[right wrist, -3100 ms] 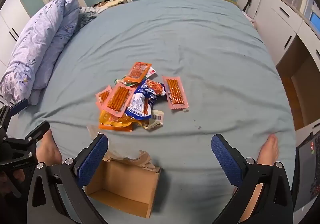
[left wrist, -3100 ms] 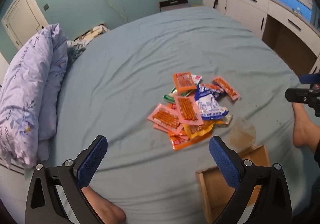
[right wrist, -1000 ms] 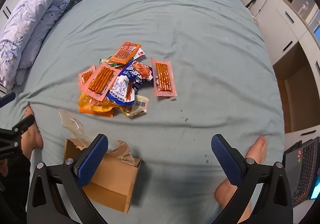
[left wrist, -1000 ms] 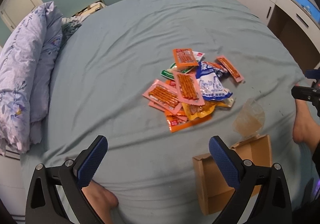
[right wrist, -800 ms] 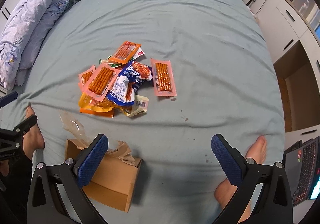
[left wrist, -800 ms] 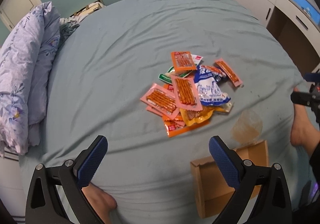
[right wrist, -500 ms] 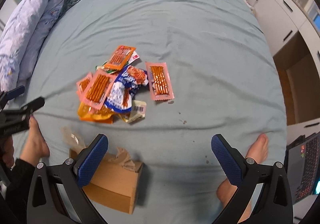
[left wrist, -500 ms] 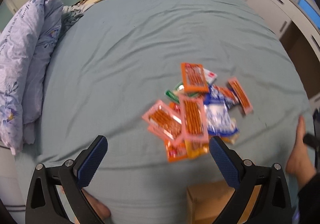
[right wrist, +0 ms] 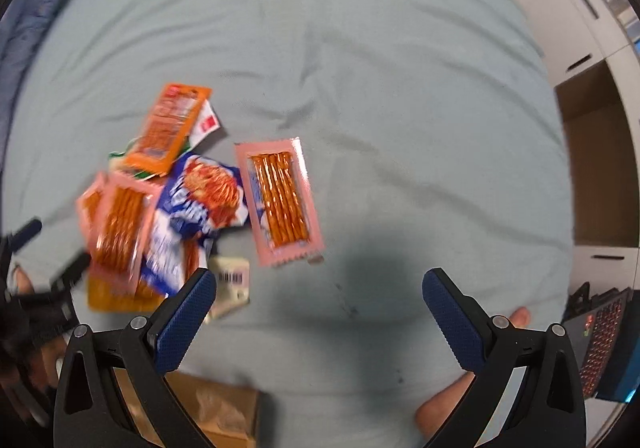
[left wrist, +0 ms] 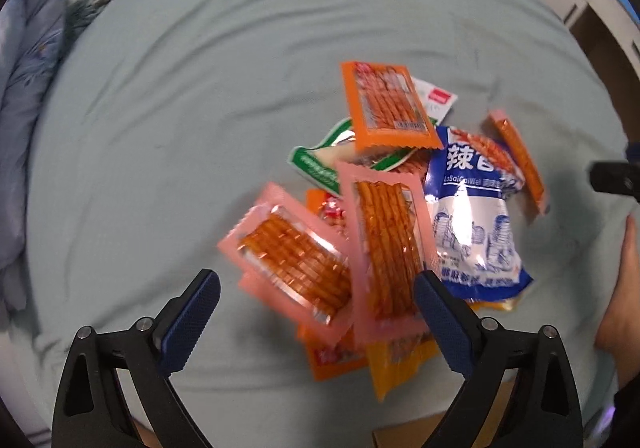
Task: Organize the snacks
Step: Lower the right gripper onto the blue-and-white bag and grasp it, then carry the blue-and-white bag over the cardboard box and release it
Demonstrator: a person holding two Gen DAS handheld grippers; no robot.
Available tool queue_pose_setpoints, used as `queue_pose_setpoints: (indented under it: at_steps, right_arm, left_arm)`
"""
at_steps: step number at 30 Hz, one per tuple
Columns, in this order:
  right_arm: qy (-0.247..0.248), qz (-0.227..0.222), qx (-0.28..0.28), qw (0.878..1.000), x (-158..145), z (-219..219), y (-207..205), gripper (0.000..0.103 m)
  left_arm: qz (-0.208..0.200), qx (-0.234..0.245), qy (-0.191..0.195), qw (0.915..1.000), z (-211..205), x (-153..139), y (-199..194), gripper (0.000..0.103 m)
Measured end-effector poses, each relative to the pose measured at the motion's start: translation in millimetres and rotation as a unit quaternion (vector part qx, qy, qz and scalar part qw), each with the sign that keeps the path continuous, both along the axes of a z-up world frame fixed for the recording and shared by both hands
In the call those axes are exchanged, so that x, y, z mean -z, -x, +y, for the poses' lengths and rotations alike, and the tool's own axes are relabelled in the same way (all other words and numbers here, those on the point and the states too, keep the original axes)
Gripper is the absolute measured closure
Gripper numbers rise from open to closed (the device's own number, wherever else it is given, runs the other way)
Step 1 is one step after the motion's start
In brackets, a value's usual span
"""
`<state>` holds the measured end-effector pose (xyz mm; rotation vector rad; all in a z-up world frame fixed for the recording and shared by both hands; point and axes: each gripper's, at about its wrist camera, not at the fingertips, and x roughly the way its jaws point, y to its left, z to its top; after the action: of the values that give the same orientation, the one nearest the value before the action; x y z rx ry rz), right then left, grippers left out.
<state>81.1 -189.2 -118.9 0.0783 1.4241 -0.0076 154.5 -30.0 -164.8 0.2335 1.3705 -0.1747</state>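
The snack pile [left wrist: 400, 216] lay as the only low obstacle on the bed sheet [left wrist: 192, 96]. Beyond the pile and to its left the sheet was bare and open. Right of the pile, one pink packet [right wrist: 280, 200] lay just beside it, and after that the sheet [right wrist: 420, 128] was free up to the edge of the bed. Near the pile's close side stood a cardboard box [right wrist: 216, 416], and a bare foot [left wrist: 620, 280] rested on the sheet to the pile's right.
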Motion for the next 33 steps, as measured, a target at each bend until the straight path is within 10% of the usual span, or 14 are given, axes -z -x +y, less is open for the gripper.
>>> queue_pose_setpoints:
  at_steps: [4,6,9,16,21,24,33]
  right_arm:
    - [-0.035,0.032,0.005,0.999,31.5,16.9,-30.2,0.0]
    - [-0.05,0.033,0.003,0.998,39.0,22.1,-39.7,0.0]
    - [-0.075,0.036,-0.012,0.996,49.7,35.7,-49.5,0.0]
    - [-0.07,0.056,-0.056,0.994,75.6,68.9,-43.6,0.004]
    - [-0.064,0.069,-0.055,0.994,99.6,81.0,-39.7,0.039]
    - [-0.096,0.064,-0.053,0.992,111.7,85.7,-37.9,0.083]
    - [-0.068,-0.002,-0.101,0.993,71.1,90.0,-9.9,0.099]
  left_arm:
    - [0.01,0.008,-0.006,0.9999,-6.9,17.7,-7.6,0.026]
    - [0.024,0.01,0.027,0.9993,-4.4,16.1,-10.6,0.075]
    - [0.017,0.002,0.023,0.9996,-0.9,4.4,-9.1,0.102]
    - [0.02,-0.025,0.07,0.997,26.0,-20.2,5.4,0.103]
    - [0.019,-0.039,0.091,0.9949,35.0,-35.5,13.1,0.103]
    - [0.013,-0.038,0.111,0.993,40.7,-58.2,18.3,0.103]
    - [-0.026,-0.017,0.166,0.9856,57.6,-146.2,63.2,0.103]
